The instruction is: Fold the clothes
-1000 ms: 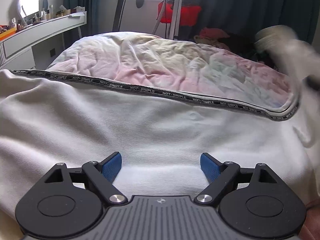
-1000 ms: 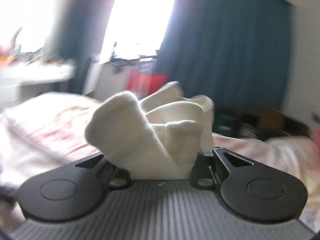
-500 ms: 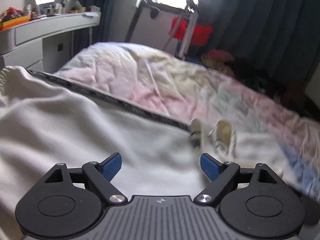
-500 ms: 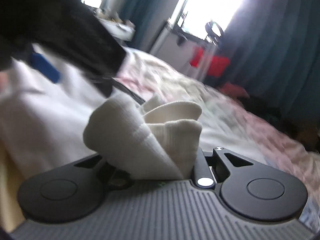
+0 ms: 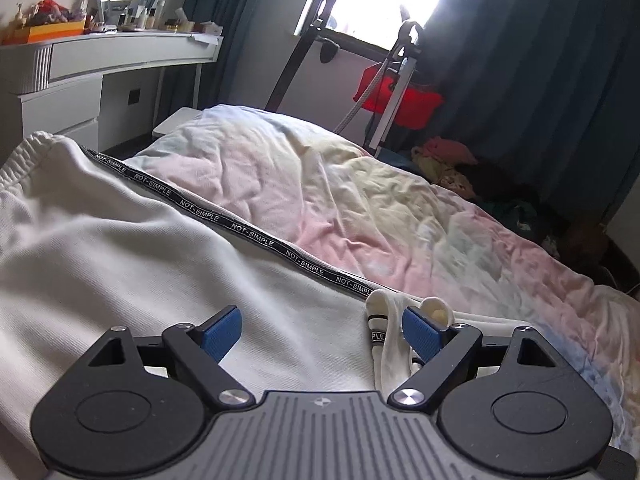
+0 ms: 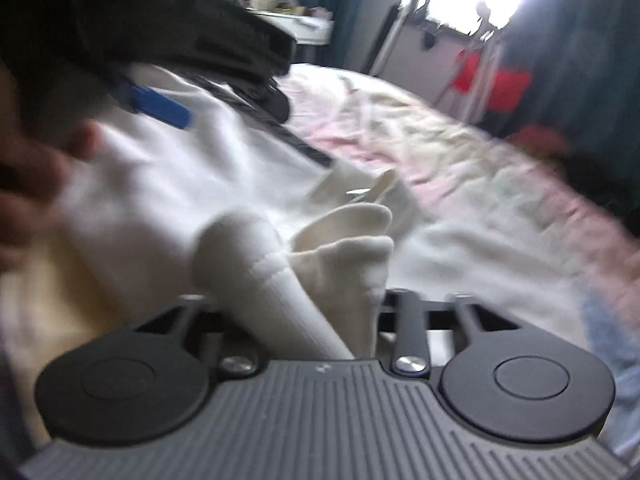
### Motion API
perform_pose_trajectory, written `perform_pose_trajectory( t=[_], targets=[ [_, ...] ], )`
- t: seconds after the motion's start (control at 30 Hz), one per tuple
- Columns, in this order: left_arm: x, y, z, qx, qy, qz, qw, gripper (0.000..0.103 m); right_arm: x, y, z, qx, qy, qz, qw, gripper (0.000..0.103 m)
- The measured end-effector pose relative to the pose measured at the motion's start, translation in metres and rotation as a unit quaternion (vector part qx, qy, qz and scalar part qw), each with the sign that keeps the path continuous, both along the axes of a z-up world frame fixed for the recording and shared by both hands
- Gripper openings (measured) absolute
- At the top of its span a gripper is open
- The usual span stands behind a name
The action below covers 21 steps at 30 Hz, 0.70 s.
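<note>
White pants [image 5: 120, 264] with a black "NOT-SIMPLE" side stripe [image 5: 248, 236] lie spread on the bed. My left gripper [image 5: 320, 330] is open just above them, its blue pads [image 5: 220, 332] apart. A folded cuff end of the pants [image 5: 384, 336] lies by the right pad. My right gripper [image 6: 320, 312] is shut on a bunched white cuff of the pants [image 6: 312, 272] and holds it over the pants [image 6: 180, 168]. The left gripper [image 6: 160, 52] shows blurred at upper left in the right wrist view.
A pastel quilt [image 5: 380, 200] covers the bed beyond the pants. A white dresser [image 5: 80, 76] with clutter stands at left. A red bag on a stand [image 5: 396, 96] and a clothes pile [image 5: 452, 160] lie by dark curtains at back.
My right gripper has carried the bunched cuff leftward over the pants, bringing the folded leg end beside my left gripper. The left view has turned a little right.
</note>
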<state>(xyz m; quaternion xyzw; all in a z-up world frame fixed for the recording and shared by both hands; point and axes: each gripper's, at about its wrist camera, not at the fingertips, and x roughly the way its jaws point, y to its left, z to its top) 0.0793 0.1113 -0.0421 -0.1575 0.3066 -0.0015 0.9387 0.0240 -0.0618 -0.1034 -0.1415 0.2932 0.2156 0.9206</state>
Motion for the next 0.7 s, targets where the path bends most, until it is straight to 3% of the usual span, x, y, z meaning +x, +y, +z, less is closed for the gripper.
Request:
perform_pose_trajectory(
  t=[0.03, 0.13, 0.23, 0.3, 0.33, 0.37, 0.47, 0.63, 0.7],
  targets=[
    [-0.001, -0.001, 0.0, 0.0, 0.0, 0.0, 1.0, 0.089, -0.004, -0.006, 0.005, 0.027, 0.02, 0.016, 0.999, 0.085],
    [-0.004, 0.0, -0.001, -0.008, 0.003, -0.001, 1.0, 0.089, -0.016, -0.021, 0.018, 0.092, 0.052, 0.046, 0.993, 0.087],
    [-0.012, 0.002, -0.001, -0.021, 0.007, -0.002, 0.9998, 0.089, -0.034, -0.034, 0.037, 0.147, 0.045, 0.039, 0.987, 0.087],
    [-0.019, 0.002, 0.0, -0.026, 0.008, -0.006, 0.9996, 0.089, -0.025, -0.04, 0.028, 0.155, 0.062, 0.016, 0.986, 0.086],
    [-0.022, 0.002, 0.001, -0.027, 0.009, -0.008, 0.9996, 0.089, -0.02, -0.043, 0.024, 0.159, 0.07, 0.005, 0.985, 0.077],
    [-0.026, 0.001, 0.002, -0.025, 0.009, -0.01, 0.9996, 0.089, -0.015, -0.046, 0.019, 0.163, 0.079, -0.006, 0.983, 0.058],
    [-0.034, 0.0, 0.003, -0.027, 0.011, -0.016, 0.9994, 0.089, -0.002, -0.054, 0.006, 0.175, 0.104, -0.039, 0.978, 0.032],
    [-0.045, -0.003, 0.011, -0.062, -0.005, -0.033, 0.9975, 0.088, 0.021, -0.067, -0.016, 0.192, 0.145, -0.094, 0.966, 0.023],
    [-0.05, -0.008, 0.016, -0.068, -0.022, -0.053, 0.996, 0.088, 0.024, -0.057, -0.018, 0.173, 0.126, -0.088, 0.973, 0.023]
  ],
)
